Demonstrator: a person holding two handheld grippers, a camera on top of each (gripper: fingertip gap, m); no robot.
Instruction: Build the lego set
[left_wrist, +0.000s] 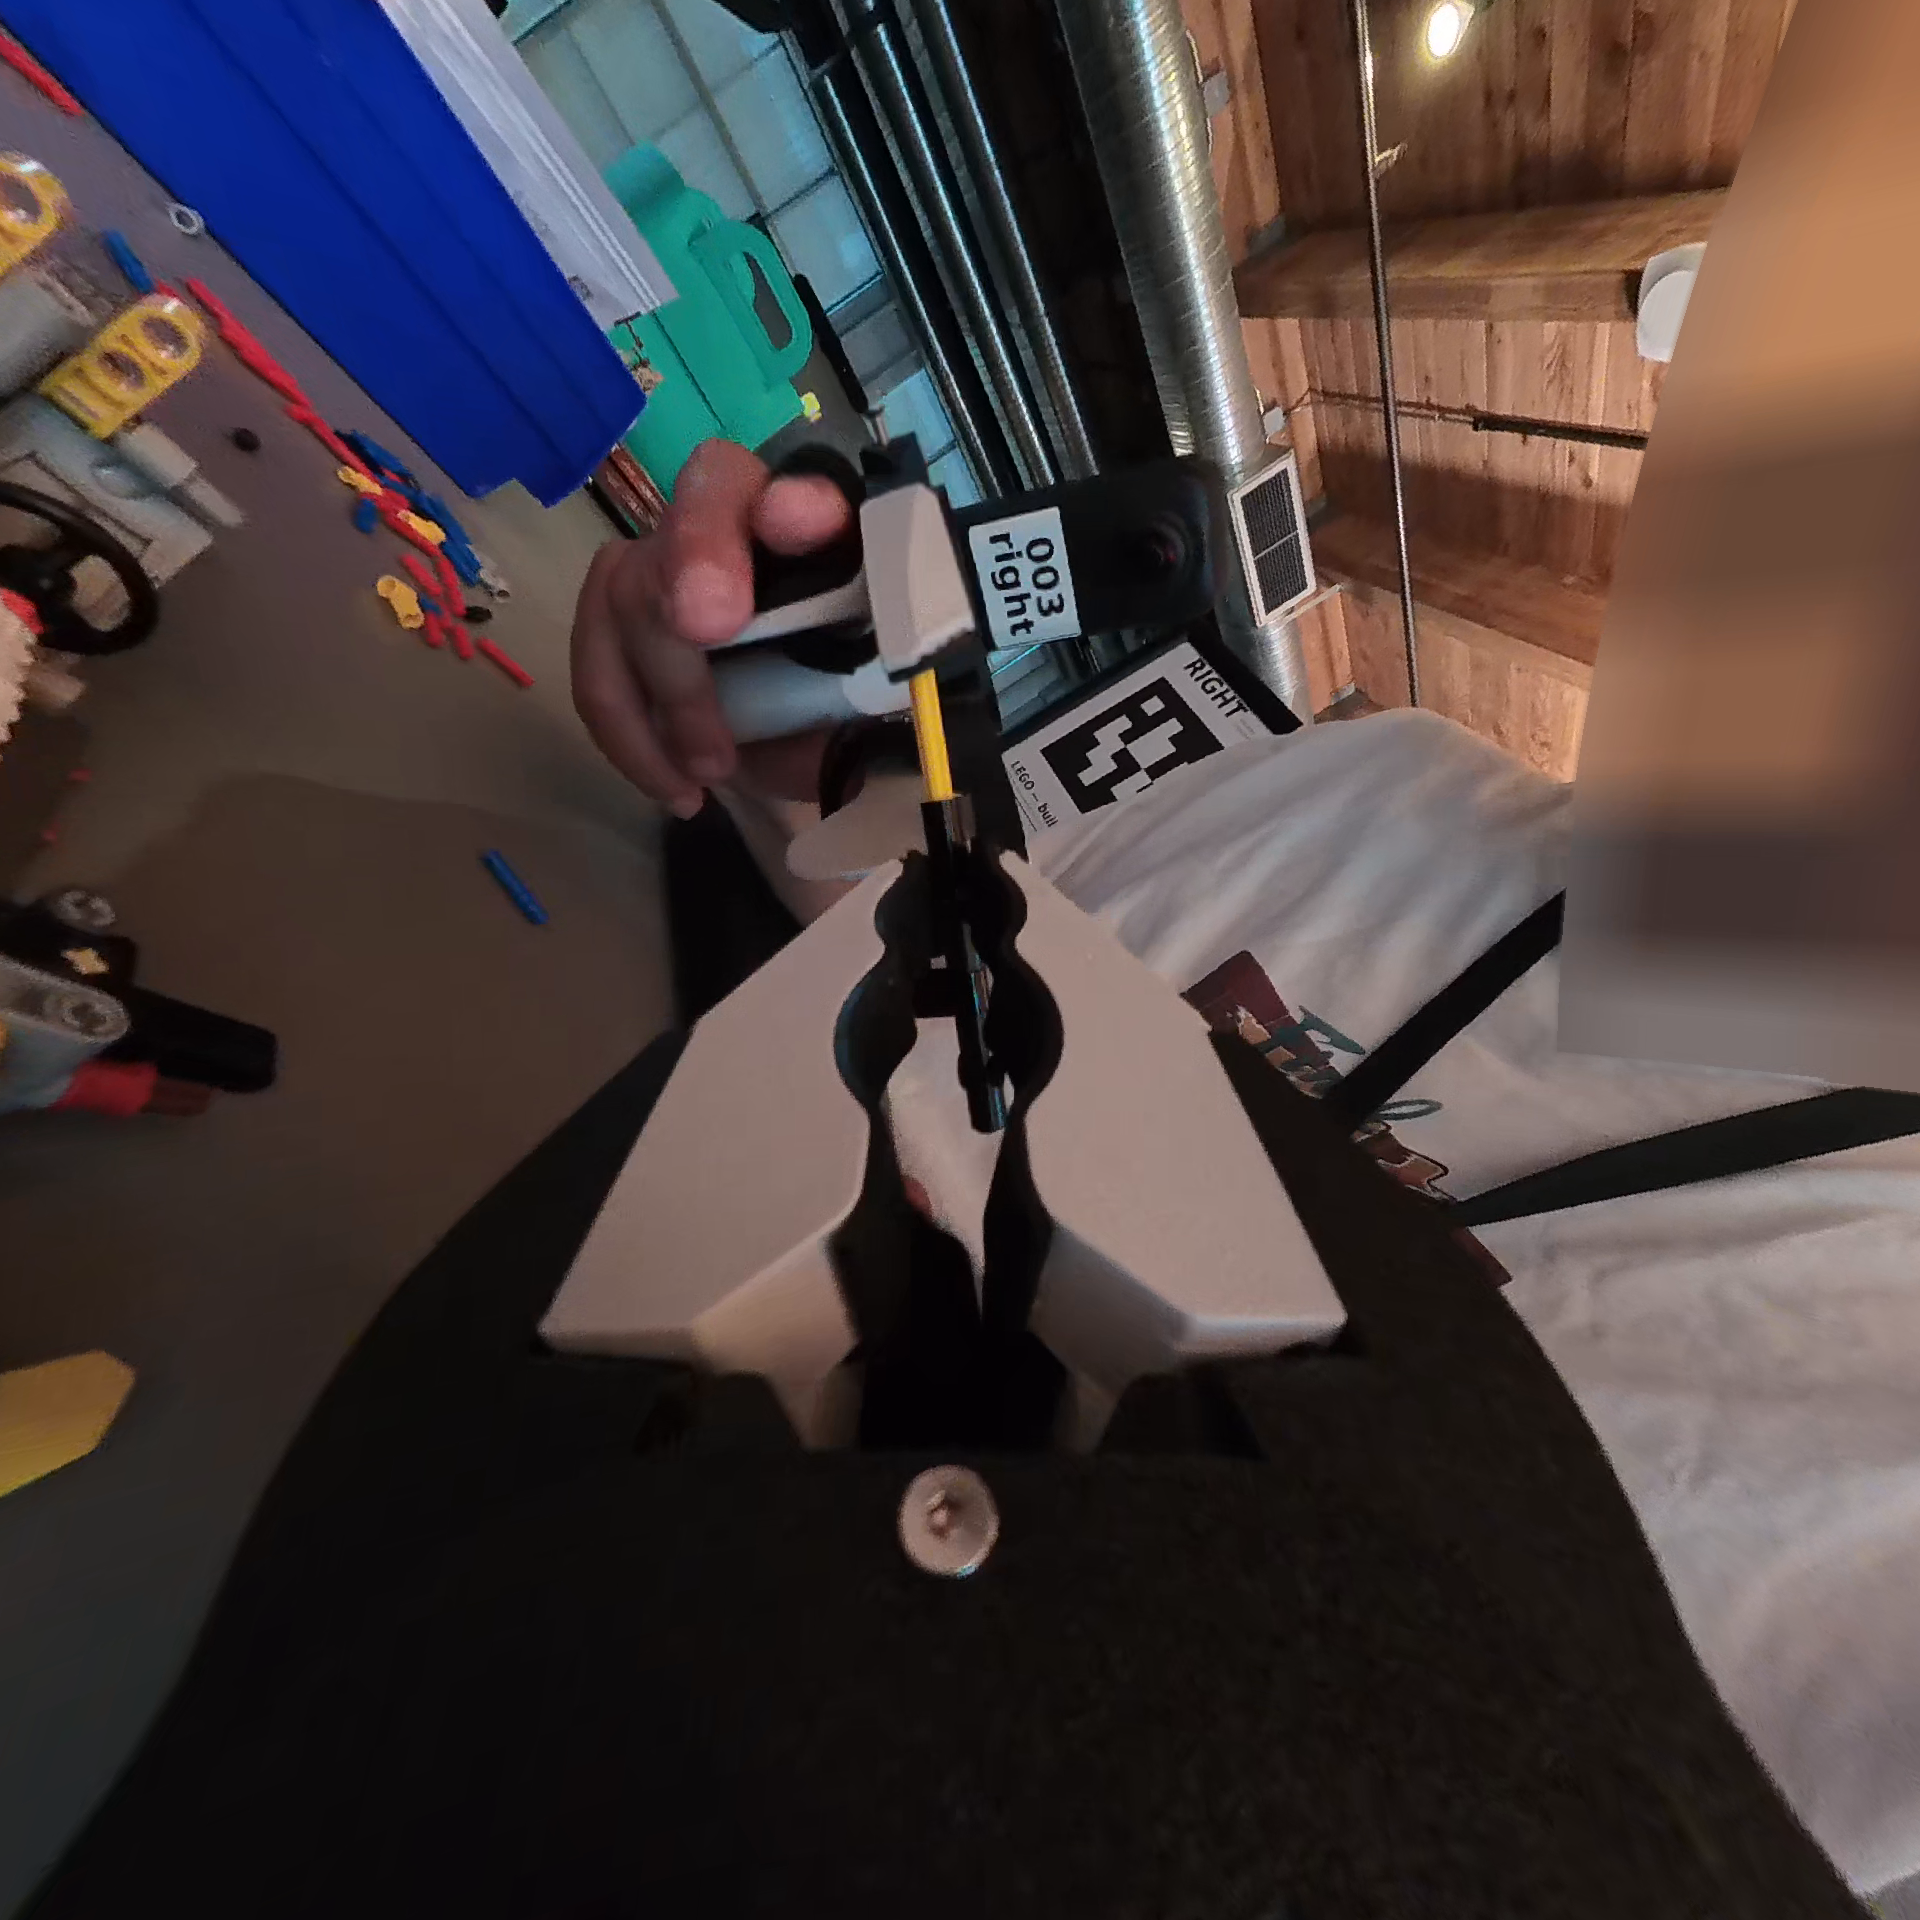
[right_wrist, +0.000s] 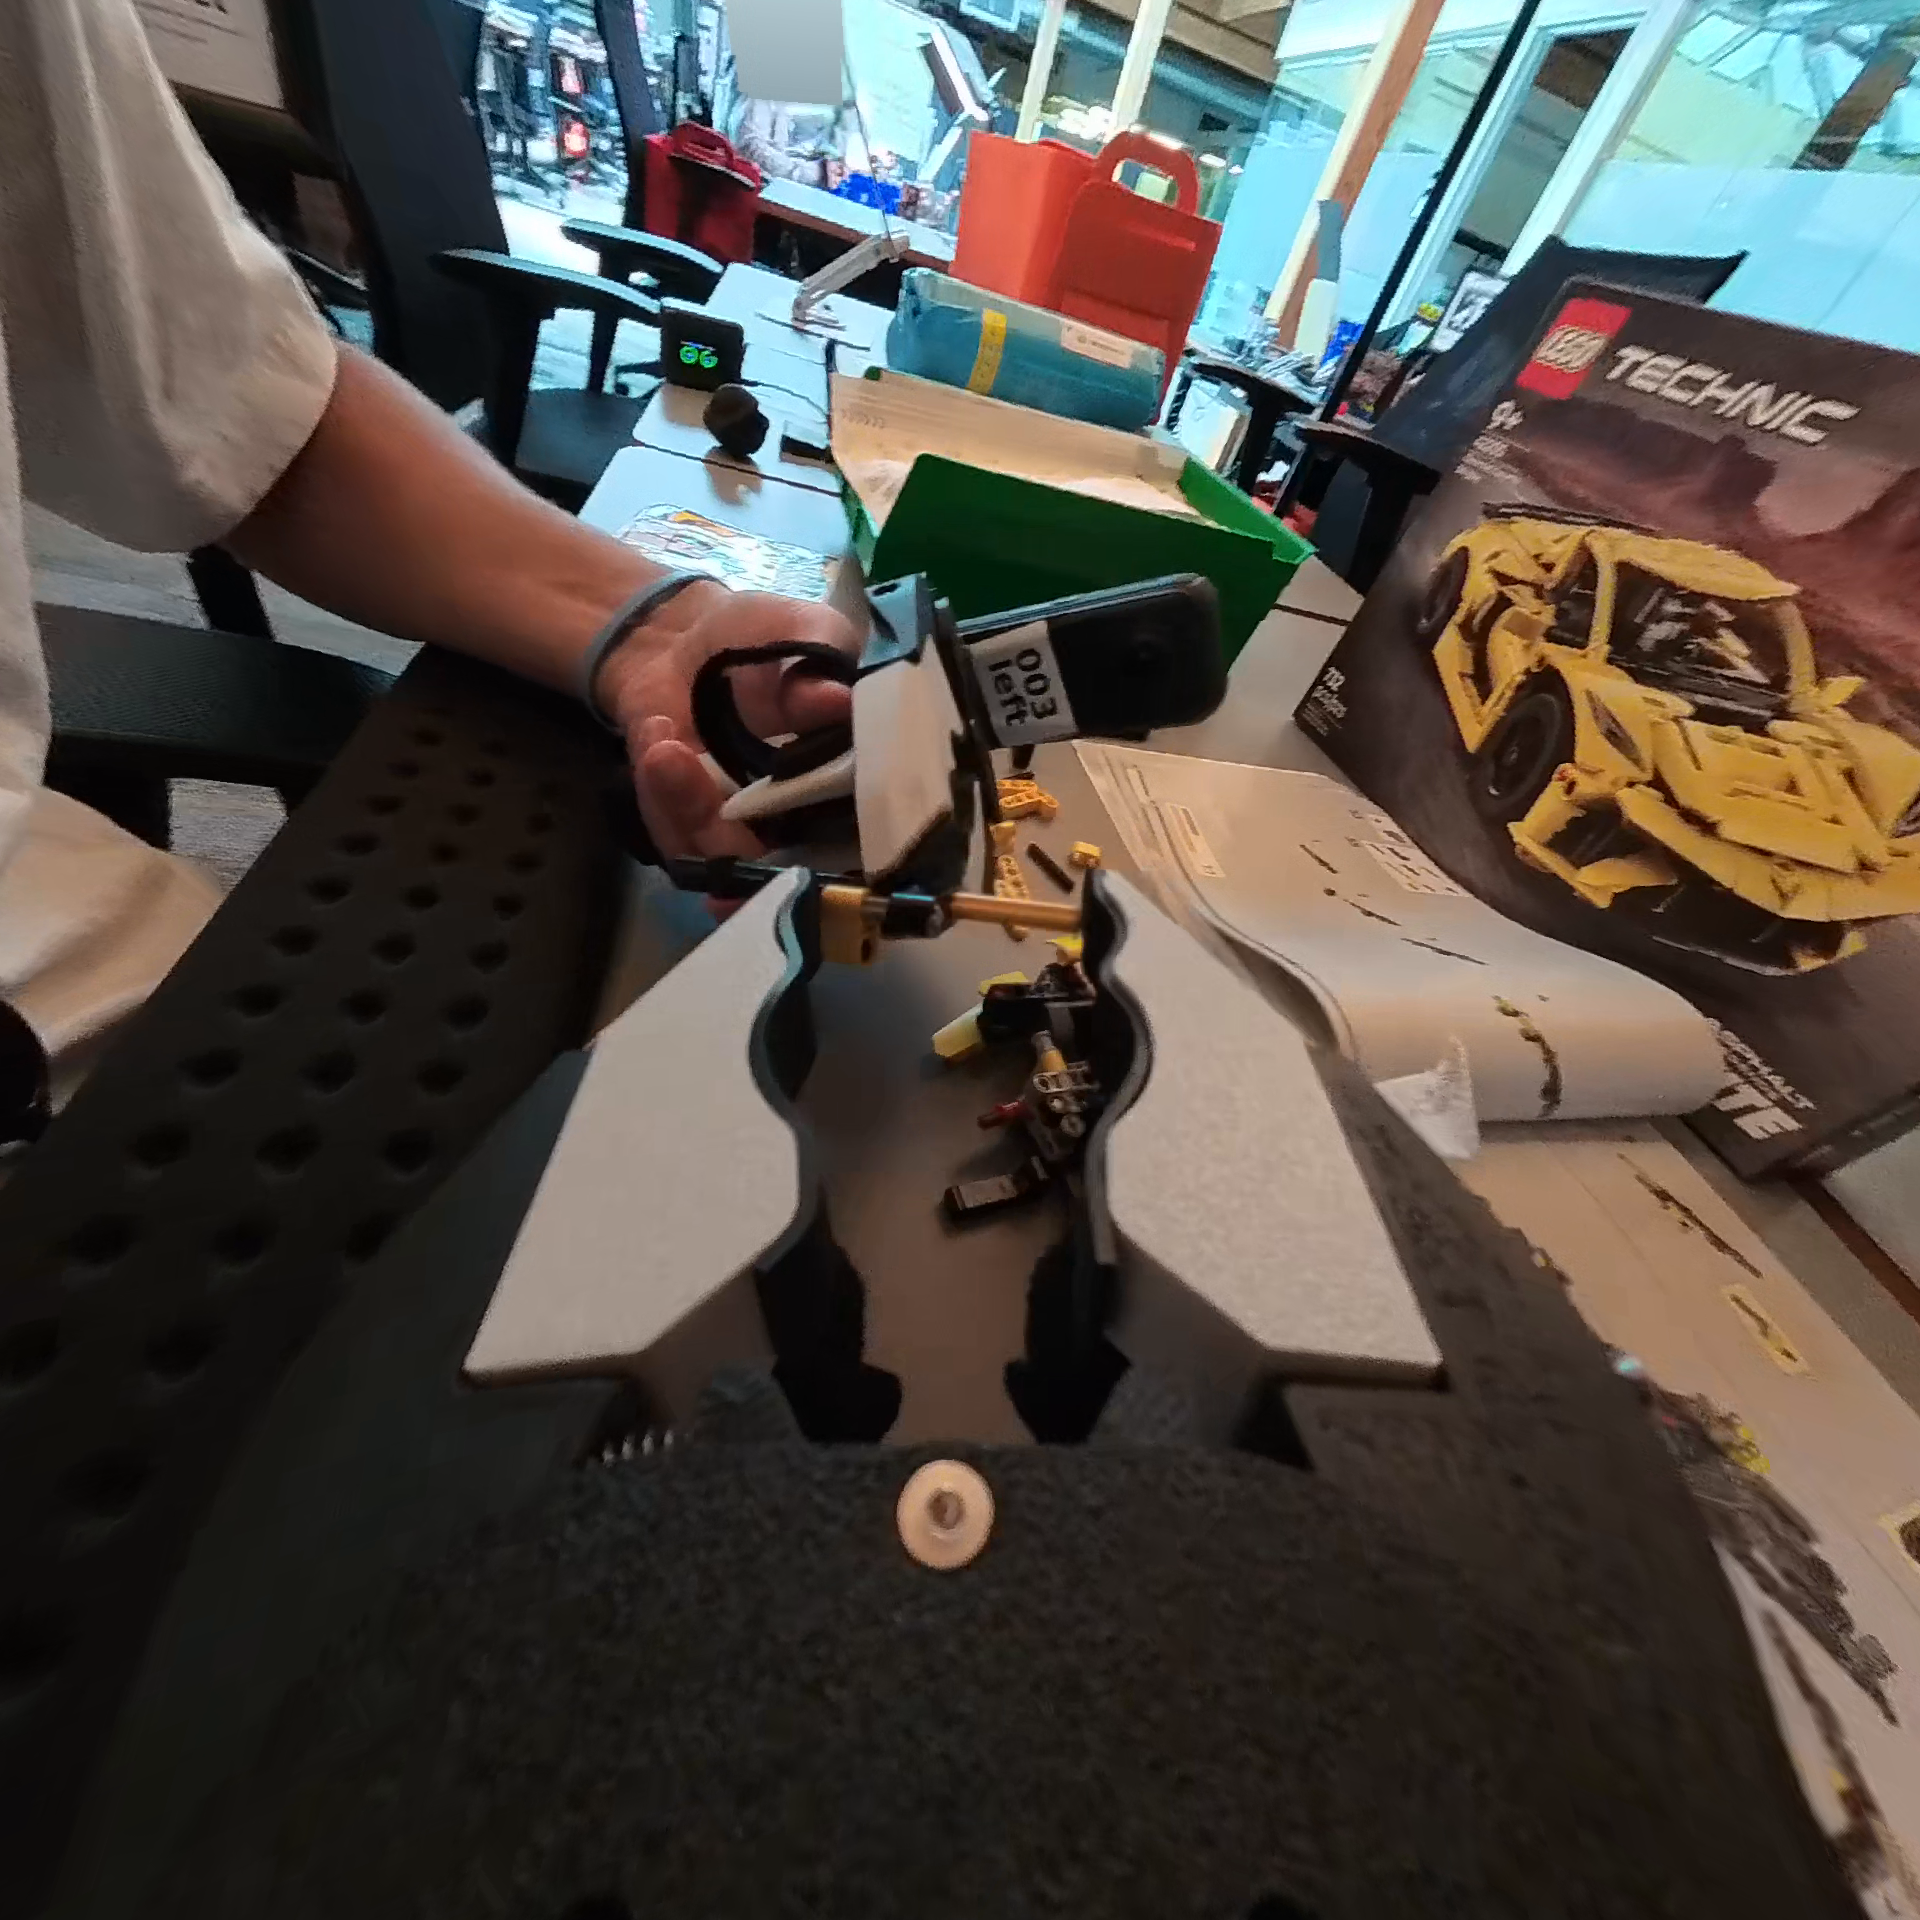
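Note:
A small assembly of a yellow axle (left_wrist: 928, 732) pushed into a black connector (left_wrist: 961, 977) is held in the air between both grippers. My left gripper (left_wrist: 956, 878) is shut on the black connector. In the right wrist view the assembly lies crosswise: a yellow connector (right_wrist: 854, 925) at the left, the black part in the middle, the axle (right_wrist: 1023, 912) at the right. My right gripper (right_wrist: 945, 909) has its jaws wide apart but closed on the assembly's two ends. The left gripper (right_wrist: 914, 800) comes down onto it from above. The right gripper (left_wrist: 914, 582) shows farther off in the left wrist view.
Loose Lego parts (right_wrist: 1039, 1081) lie on the table under the grippers. An instruction booklet (right_wrist: 1351, 935), the set's box (right_wrist: 1662, 675) and a green bin (right_wrist: 1039, 540) stand to the right. A blue bin (left_wrist: 343, 208), scattered pins (left_wrist: 426, 551) and a part-built model (left_wrist: 104, 364) are on the left. Less than 4 cm separates the two grippers' tips.

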